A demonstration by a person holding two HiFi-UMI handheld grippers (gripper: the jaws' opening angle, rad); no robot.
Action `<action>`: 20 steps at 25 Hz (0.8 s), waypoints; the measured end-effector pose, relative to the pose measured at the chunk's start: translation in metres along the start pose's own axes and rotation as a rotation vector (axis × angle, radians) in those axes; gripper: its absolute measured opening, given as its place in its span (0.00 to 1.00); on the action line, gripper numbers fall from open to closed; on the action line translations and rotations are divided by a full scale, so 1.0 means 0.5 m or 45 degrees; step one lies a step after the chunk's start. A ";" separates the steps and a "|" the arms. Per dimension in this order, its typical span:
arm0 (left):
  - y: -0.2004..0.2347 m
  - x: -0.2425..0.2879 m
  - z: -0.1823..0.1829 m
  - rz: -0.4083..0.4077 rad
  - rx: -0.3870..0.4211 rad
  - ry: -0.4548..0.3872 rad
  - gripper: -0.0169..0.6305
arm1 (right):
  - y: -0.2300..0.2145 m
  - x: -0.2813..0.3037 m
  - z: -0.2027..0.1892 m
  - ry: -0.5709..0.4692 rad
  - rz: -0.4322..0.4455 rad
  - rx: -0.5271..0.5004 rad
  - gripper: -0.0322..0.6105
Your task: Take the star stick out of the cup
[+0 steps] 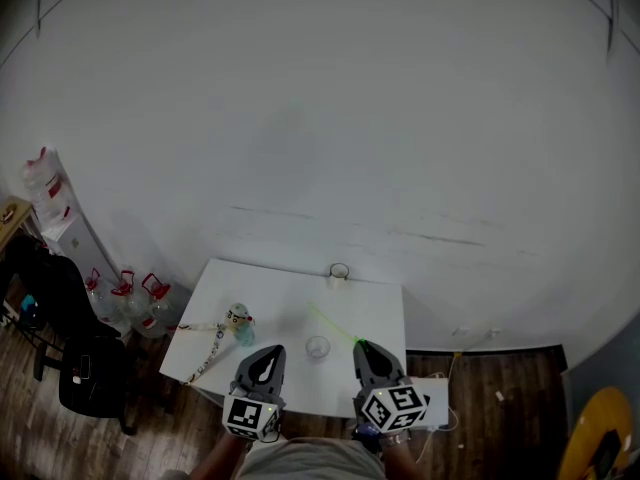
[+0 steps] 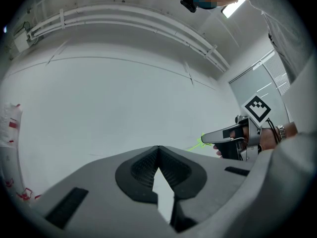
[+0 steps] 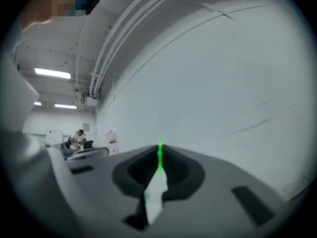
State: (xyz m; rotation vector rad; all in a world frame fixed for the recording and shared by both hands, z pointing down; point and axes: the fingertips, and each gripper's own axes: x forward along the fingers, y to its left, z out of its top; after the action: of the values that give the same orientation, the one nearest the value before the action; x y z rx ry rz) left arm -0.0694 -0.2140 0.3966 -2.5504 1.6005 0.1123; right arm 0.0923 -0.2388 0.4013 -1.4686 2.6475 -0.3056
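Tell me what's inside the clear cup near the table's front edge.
Nothing shows inside the cup, though it is too small here to be sure. The star stick is outside it, clamped in the right tool.

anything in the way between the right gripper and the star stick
Nothing visible: the right gripper is already shut on the star stick, which looks to be outside the cup.

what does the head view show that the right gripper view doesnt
Head view only: the white table, the clear cup with no stick in it, a bottle and the left gripper. Right gripper view only: ceiling lights and a seated person far off. Both: the right gripper shut on the green star stick.
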 end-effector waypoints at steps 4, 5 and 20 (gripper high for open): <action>-0.001 0.002 0.006 -0.001 0.011 -0.004 0.07 | 0.002 -0.002 0.001 0.000 0.006 -0.013 0.12; -0.002 0.004 0.007 -0.001 0.009 -0.004 0.07 | 0.001 -0.002 0.002 -0.001 0.005 -0.015 0.12; -0.011 0.013 0.013 -0.021 0.013 -0.011 0.07 | -0.008 -0.005 0.003 0.006 -0.013 -0.022 0.12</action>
State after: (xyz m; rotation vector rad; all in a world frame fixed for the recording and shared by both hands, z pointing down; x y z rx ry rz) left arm -0.0617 -0.2165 0.3896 -2.5513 1.5732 0.1134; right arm 0.0973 -0.2390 0.4008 -1.4885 2.6538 -0.2876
